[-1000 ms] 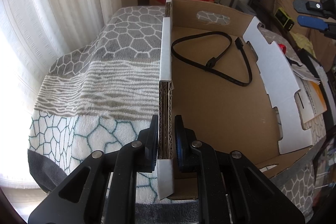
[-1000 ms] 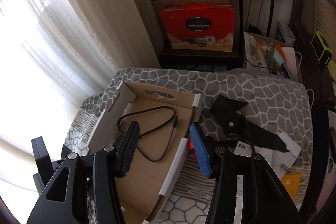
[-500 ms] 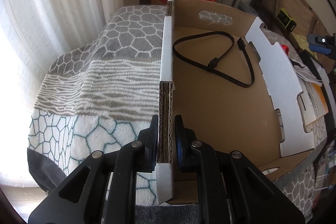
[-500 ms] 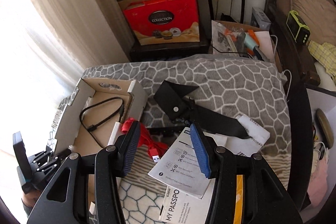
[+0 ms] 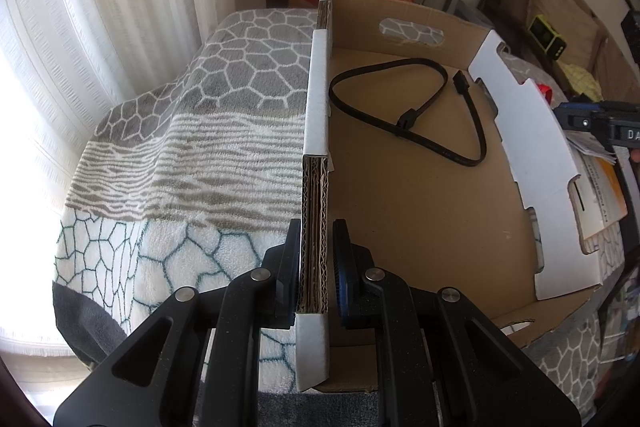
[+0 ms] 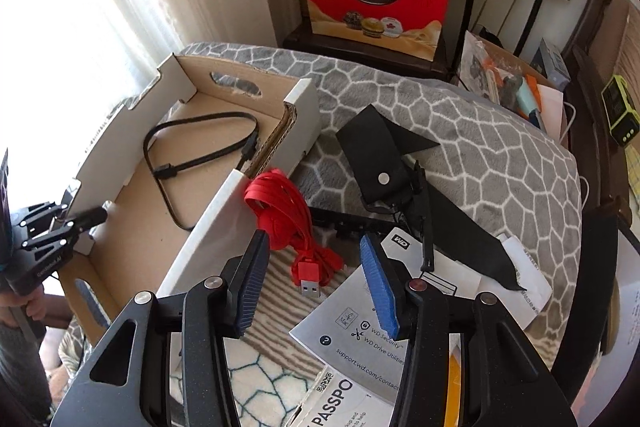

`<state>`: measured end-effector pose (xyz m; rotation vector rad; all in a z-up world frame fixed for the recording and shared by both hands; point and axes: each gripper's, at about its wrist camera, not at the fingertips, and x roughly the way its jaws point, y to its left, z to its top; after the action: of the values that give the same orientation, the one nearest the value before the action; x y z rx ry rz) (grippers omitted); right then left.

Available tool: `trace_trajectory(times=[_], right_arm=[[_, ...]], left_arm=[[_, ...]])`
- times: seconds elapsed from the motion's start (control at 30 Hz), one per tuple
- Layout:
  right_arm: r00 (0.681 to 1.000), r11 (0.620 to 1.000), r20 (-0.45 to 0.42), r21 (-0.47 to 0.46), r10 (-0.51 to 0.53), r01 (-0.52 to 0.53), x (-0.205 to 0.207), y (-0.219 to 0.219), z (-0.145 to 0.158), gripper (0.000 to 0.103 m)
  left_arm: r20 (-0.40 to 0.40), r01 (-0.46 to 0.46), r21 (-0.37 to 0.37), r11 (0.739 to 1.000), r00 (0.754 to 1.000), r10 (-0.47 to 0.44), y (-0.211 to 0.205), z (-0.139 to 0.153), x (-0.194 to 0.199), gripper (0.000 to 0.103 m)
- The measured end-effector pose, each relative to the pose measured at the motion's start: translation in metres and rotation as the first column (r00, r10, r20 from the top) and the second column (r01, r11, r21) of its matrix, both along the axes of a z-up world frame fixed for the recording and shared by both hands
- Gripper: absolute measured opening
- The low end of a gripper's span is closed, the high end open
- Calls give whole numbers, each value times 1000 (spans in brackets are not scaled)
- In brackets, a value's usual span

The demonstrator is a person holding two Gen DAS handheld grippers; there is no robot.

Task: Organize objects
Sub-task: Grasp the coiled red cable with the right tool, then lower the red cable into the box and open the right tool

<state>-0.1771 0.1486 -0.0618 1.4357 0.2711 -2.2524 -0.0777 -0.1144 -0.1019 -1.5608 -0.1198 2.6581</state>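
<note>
The left gripper (image 5: 316, 259) is clamped on the cardboard box (image 5: 420, 219) wall; a black cable (image 5: 408, 115) lies inside. The right gripper (image 6: 312, 279), half open (nothing held), hangs over the red cable (image 6: 288, 215) just beside the box.

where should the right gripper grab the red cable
Take the red cable at its bundled middle, just above the USB plug, coming straight down from above. The strands gather thickest there, and the open right gripper already straddles that end; the loops near the box wall leave less room.

Red cable (image 6: 288, 215), black cable (image 5: 420, 115), brown cardboard box (image 5: 420, 219), grey honeycomb-patterned blanket (image 5: 248, 75)
</note>
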Motion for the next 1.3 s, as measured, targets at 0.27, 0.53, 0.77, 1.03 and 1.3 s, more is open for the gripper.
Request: trace_trajectory(times=[0.27, 0.53, 0.77, 1.03, 1.3], right_arm=[[997, 996, -18, 51, 79, -78, 4, -13, -9, 47], [994, 988, 0, 113, 108, -107, -4, -24, -28, 45], [996, 992, -26, 96, 83, -80, -5, -20, -31, 20], [1000, 1000, -21, -23, 1, -2, -9, -5, -9, 17], [999, 994, -53, -110, -11, 6, 2, -16, 35, 17]], left_arm=[[3, -1, 1, 1000, 1000, 1, 0, -1, 0, 12], [3, -3, 3, 1000, 1000, 3, 0, -1, 0, 12], [4, -4, 7, 1000, 1000, 4, 0, -2, -1, 12], [6, -7, 7, 1000, 1000, 7, 2, -3, -1, 12], [5, -8, 7, 1000, 1000, 8, 2, -2, -1, 12]])
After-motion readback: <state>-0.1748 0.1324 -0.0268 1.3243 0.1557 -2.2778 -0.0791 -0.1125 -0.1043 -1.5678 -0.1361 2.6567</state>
